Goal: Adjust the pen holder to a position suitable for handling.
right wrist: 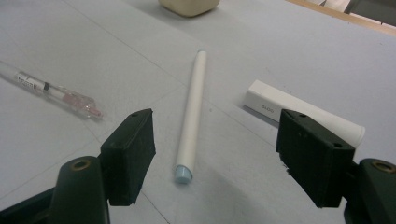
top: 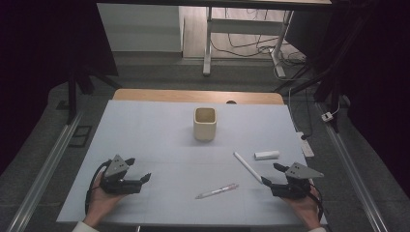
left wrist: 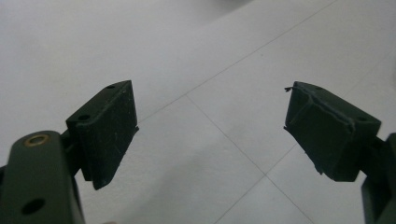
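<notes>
We are holding the right gripper (top: pixel 270 175) released, jaws wide, low over the near right of the table (top: pixel 145 130), and the left gripper (top: pixel 139 169) likewise spread and empty at the near left. Ahead we are counting one cream cup (top: pixel 205 123) far centre, one white pen (top: pixel 247 167) lying just ahead of the right gripper, one clear pen (top: pixel 217 191) near centre, one white eraser-like block (top: pixel 267 155) at right. The right gripper view is showing the white pen's pale blue end cap (right wrist: pixel 183 174), which the high view cannot resolve.
</notes>
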Motion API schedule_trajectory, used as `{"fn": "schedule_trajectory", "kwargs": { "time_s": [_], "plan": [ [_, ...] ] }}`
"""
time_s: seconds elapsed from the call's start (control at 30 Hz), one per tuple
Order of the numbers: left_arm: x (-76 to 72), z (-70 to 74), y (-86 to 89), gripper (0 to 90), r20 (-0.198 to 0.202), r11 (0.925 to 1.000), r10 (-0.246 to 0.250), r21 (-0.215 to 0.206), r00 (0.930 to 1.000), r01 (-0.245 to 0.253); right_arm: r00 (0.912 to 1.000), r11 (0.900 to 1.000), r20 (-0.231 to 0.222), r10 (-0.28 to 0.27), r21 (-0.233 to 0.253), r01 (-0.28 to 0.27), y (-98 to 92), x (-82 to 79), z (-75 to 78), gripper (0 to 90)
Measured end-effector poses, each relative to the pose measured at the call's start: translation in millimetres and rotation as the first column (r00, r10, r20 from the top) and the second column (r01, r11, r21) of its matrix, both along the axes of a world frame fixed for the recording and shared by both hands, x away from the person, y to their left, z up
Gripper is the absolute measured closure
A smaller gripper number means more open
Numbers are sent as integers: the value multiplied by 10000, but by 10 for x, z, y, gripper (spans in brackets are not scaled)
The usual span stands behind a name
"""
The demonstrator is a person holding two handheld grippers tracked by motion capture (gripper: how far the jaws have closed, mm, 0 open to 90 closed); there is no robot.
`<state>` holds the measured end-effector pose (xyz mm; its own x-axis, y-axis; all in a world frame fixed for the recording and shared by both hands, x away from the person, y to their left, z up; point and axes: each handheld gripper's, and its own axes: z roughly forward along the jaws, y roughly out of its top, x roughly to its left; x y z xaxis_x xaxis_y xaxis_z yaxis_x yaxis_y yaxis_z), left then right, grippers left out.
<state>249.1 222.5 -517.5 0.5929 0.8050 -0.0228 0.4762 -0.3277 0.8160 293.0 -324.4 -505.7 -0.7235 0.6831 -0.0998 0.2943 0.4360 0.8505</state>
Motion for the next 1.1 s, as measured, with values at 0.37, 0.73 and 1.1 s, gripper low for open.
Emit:
{"fn": "schedule_trajectory", "kwargs": {
  "time_s": [0.37,0.73,1.1],
  "plan": [
    [-31,14,2,174,260,10000,87,11,9996,-87,10000,9999,-46,36,-129,-37,7,-7,-14,279],
    [-32,7,0,174,327,9999,81,62,9994,-84,9999,9999,-99,82,-107,-83,14,-5,-25,281],
    [-32,7,-7,174,372,9999,78,109,9993,-82,9999,9999,-57,162,-37,-163,27,-11,4,283]
  ]
}}
